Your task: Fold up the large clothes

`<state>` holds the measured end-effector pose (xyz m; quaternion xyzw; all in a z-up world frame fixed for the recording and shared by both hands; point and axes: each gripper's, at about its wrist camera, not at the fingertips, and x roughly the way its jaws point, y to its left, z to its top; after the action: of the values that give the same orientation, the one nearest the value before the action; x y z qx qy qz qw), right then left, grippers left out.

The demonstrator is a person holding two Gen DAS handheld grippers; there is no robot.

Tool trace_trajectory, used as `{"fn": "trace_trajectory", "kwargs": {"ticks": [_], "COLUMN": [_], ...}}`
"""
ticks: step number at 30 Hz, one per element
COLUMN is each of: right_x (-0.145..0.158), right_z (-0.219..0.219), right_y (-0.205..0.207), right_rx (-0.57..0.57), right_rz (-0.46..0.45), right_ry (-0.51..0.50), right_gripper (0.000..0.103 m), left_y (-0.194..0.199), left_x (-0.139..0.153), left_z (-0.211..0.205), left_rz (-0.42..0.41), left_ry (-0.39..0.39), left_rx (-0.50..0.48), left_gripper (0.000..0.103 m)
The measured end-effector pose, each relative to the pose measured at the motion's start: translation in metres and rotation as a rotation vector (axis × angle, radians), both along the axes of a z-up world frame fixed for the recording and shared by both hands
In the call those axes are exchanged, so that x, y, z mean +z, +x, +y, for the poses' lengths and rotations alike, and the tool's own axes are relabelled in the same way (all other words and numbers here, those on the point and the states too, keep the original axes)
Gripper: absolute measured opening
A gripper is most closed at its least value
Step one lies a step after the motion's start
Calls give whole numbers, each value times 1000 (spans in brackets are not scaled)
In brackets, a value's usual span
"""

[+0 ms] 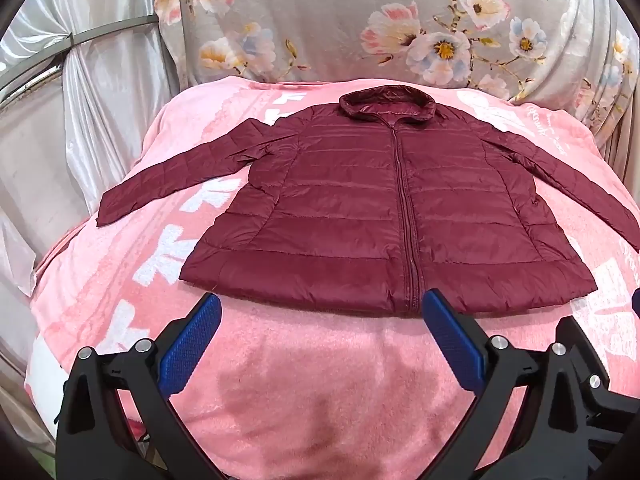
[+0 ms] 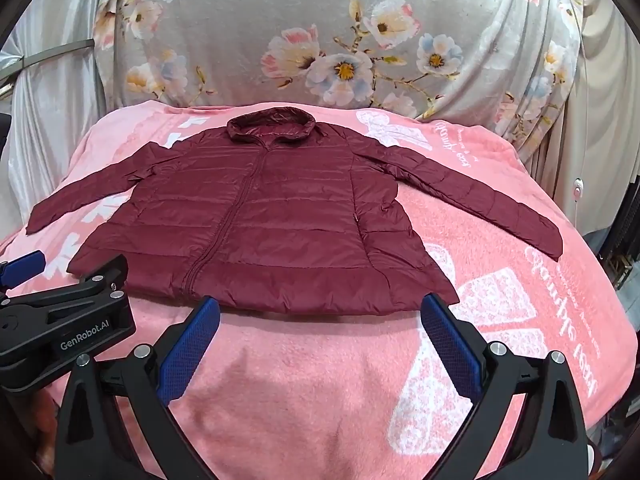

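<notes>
Lying flat, maroon jacket (image 1: 360,216), hem near both spread, empty grippers (image 1: 320,320) (image 2: 320,320), bare pink blanket (image 1: 320,380) between.

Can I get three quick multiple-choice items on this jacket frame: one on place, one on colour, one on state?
1. Where does the jacket lie?
A. flat on the pink blanket
B. hung on a rail
C. inside a basket

2. What colour is the jacket?
A. navy
B. maroon
C. grey

3. How do the left gripper and right gripper stand?
A. both shut on the hem
B. one open, one shut
C. both open, holding nothing

Answers: 1 A, it is spread front up with both sleeves out on the blanket; 2 B, the quilted shell is dark red throughout; 3 C, each pair of blue pads stands wide apart, with nothing between them.
</notes>
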<state>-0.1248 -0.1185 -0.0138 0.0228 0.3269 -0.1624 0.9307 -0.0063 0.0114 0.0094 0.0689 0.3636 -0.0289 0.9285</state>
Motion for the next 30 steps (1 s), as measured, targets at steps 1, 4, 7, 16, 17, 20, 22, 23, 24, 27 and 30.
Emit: {"fn": "trace_trajectory", "kwargs": {"ticks": [1, 4, 7, 16, 17, 20, 22, 23, 24, 27, 30], "right_x": [0, 0, 0, -1, 0, 0, 0, 0, 0, 0, 0], "right_z": [0, 0, -1, -1, -1, -1, -1, -1, -1, -1, -1], "right_y": [0, 0, -1, -1, -1, -1, -1, -2, -1, -1, -1], "right_rx": [0, 1, 1, 2, 2, 2, 2, 2, 2, 3, 2], "right_rz": [0, -1, -1, -3, -3, -3, -3, -3, -4, -4, -4], "right_ry": [2, 3, 4, 4, 4, 6, 6, 6, 6, 7, 7], "right_gripper": [98, 98, 98, 98, 98, 98, 98, 98, 98, 98, 98], "left_y": [0, -1, 1, 1, 1, 1, 1, 1, 1, 1, 1], "left_x": [0, 2, -1, 1, 1, -1, -1, -1, -1, -1, -1], "left_z": [1, 3, -2, 8, 8, -2, -1, -2, -2, -2, -2], "left_rz": [1, 0, -2, -1, -1, -2, -2, -2, -2, -2, -3], "left_ry": [0, 1, -1, -1, -1, 2, 3, 3, 3, 3, 4], "left_rx": [0, 0, 1, 0, 0, 0, 0, 0, 0, -1, -1], "left_gripper": [98, 98, 98, 98, 98, 98, 98, 98, 98, 98, 98]}}
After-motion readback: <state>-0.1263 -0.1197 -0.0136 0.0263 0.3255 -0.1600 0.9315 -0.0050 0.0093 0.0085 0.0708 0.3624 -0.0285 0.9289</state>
